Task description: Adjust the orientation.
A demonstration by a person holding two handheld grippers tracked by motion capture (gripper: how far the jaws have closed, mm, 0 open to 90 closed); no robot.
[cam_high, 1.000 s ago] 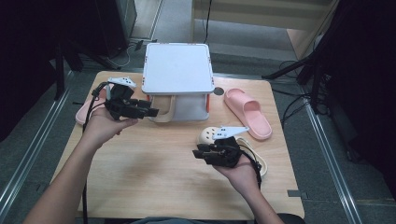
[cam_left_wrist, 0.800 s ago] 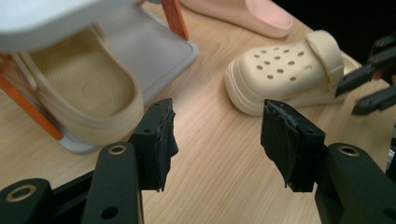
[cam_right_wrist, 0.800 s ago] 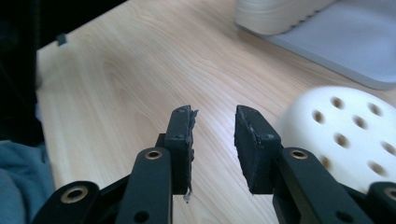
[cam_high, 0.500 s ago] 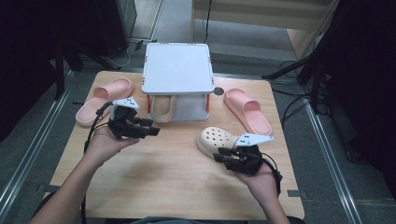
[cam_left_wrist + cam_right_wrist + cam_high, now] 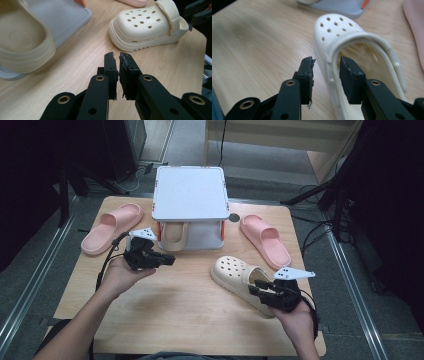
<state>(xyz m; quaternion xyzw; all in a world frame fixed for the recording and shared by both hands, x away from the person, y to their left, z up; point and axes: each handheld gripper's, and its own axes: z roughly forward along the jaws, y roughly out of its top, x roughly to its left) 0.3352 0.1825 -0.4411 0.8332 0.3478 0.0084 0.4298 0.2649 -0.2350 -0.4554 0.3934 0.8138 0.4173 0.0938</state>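
Note:
A cream perforated clog [image 5: 235, 272] lies on the wooden table [image 5: 180, 310], right of centre, also seen from the left gripper [image 5: 147, 27]. My right gripper [image 5: 255, 287] is at its heel end. The jaws straddle the clog's [image 5: 334, 27] side wall, one pad outside and one inside; they have just been opening and are not pressing on it. My left gripper [image 5: 170, 261] hovers left of centre over bare wood. In its own view that gripper [image 5: 118, 56] has just closed to a thin slit with nothing between the pads.
A white two-level stand [image 5: 190, 192] sits at the back middle, with a second cream shoe [image 5: 172, 235] on its lower shelf [image 5: 65, 17]. One pink slipper [image 5: 107, 227] lies at the back left, another [image 5: 265, 240] at the back right.
The left gripper came down and toward the person, and its jaws closed on nothing. The right gripper slid back and right along the clog to its heel end, jaws widening.

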